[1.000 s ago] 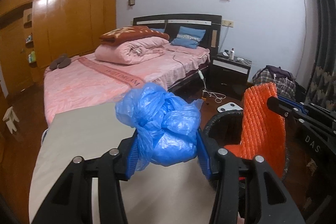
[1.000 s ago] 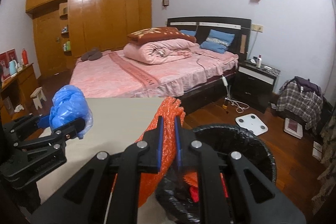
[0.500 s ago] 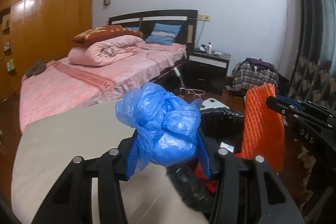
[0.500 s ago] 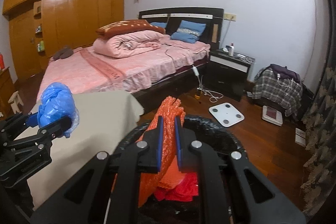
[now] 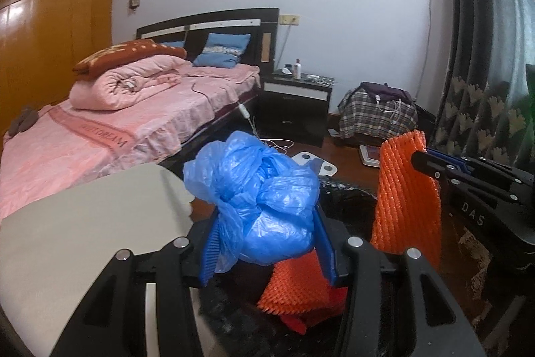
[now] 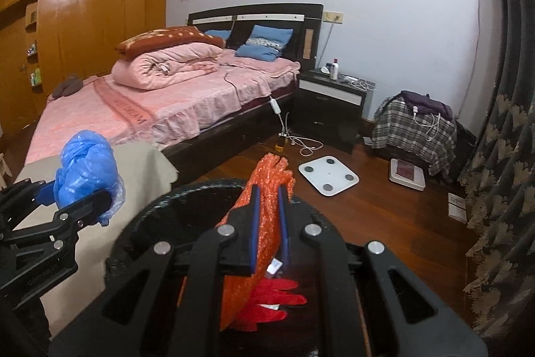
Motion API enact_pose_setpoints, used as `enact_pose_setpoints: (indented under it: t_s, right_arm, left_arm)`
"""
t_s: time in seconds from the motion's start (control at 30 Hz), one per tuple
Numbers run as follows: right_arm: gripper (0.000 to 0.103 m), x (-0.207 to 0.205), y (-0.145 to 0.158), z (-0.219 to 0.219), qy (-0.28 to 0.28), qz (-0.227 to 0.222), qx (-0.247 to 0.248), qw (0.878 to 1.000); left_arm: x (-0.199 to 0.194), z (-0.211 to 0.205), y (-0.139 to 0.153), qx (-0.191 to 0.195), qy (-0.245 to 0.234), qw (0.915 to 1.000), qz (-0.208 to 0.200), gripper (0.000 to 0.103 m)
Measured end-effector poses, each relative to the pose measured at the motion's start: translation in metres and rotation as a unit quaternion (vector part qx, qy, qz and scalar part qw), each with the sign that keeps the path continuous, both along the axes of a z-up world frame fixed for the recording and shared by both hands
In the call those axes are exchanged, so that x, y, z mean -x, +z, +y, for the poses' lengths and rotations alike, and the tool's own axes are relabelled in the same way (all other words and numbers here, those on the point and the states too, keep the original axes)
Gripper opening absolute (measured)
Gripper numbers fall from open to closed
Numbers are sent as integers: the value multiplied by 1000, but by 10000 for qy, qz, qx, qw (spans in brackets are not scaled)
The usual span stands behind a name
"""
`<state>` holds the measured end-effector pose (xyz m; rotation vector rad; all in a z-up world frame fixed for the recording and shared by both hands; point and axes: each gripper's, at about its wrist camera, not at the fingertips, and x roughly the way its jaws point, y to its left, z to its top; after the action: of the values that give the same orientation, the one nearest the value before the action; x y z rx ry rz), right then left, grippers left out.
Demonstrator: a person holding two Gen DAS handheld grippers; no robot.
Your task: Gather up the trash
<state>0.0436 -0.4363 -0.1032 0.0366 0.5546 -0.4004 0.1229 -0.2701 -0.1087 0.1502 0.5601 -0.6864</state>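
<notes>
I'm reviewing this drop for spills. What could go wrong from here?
The blue plastic bag in the left tool hangs near the bin's rim, beside the table, so it may drop outside. The orange foam net in the right tool could cling to the pads.

Both fisheyes look forward along our jaws, slightly downward, close over the black bin (image 5: 347, 189) (image 6: 174, 209). Left cam sits left, over the desk (image 5: 83, 230) edge; right cam right. Shared: bin, bed (image 5: 110, 122) (image 6: 174, 102), nightstand (image 5: 294, 99) (image 6: 329, 102), each other's gripper.
</notes>
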Motion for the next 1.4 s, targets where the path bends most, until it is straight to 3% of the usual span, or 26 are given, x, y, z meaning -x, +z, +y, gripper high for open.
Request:
enact_pose_setpoints:
  t_s: [0.27, 0.4, 0.43, 0.53, 0.67, 0.77, 0.87, 1.4]
  right_arm:
    - [10, -9, -15, -26, -164, 125, -4, 9998]
    - [16, -13, -26, -34, -213, 231, 36, 9995]
    - [23, -14, -28, -35, -235, 262, 48, 9994]
    - [45, -14, -32, -39, -303, 297, 64, 9991]
    - [69, -11, -32, -38, -383, 261, 103, 9989]
    - [85, -8, -30, -34, -422, 211, 153, 9988]
    - [92, -4, -26, -26, -383, 185, 184, 9989]
    - [97, 14, 17, 36, 27, -55, -42, 10000]
  left_arm:
    - [-16, -31, -17, -60, -235, 9996, 139, 49]
    - [-22, -40, -24, -52, -374, 9990, 245, 60]
    - [-23, -41, -25, -63, -402, 9988, 269, 68]
    - [-24, -39, -24, -95, -394, 9989, 221, 79]
    - [-27, -27, -20, -113, -263, 9994, 176, 85]
    - [-27, -14, -17, -154, -129, 9997, 108, 92]
    - [-27, 1, -12, -154, 26, 9998, 95, 97]
    - [-6, 91, 31, -13, 840, 9965, -40, 97]
